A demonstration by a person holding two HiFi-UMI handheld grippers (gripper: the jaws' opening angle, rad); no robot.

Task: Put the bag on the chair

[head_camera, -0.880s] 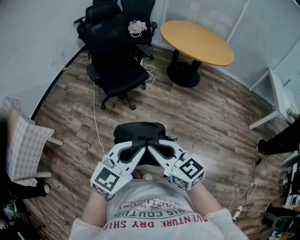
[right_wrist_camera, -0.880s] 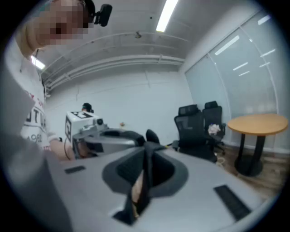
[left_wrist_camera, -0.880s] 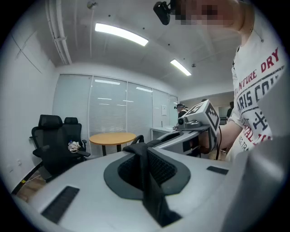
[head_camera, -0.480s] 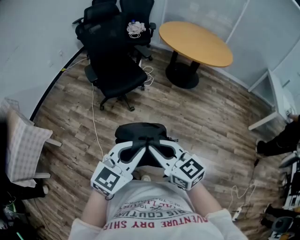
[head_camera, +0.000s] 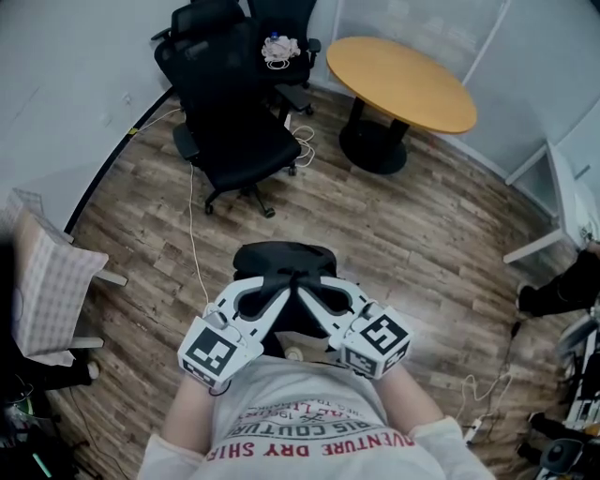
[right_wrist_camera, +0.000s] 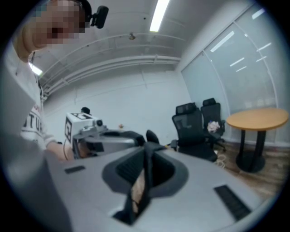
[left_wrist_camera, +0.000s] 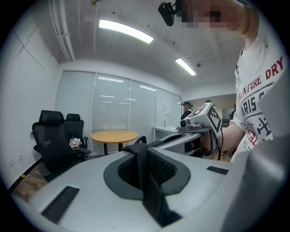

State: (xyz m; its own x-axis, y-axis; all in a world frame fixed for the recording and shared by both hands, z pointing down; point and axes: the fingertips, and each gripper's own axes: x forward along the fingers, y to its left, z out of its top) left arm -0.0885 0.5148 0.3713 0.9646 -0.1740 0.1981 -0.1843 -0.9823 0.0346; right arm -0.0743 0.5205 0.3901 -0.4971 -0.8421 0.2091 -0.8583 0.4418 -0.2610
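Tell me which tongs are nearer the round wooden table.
Right, slightly. The right tongs sit below and left of the table; the left tongs sit just beyond them, further left. Both grip the bag.

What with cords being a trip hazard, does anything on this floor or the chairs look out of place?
Yes. A loose white cable snakes over the wood floor past the near black chair toward the person, and a tangled white bundle sits on the far chair. Another cable lies loose at the right.
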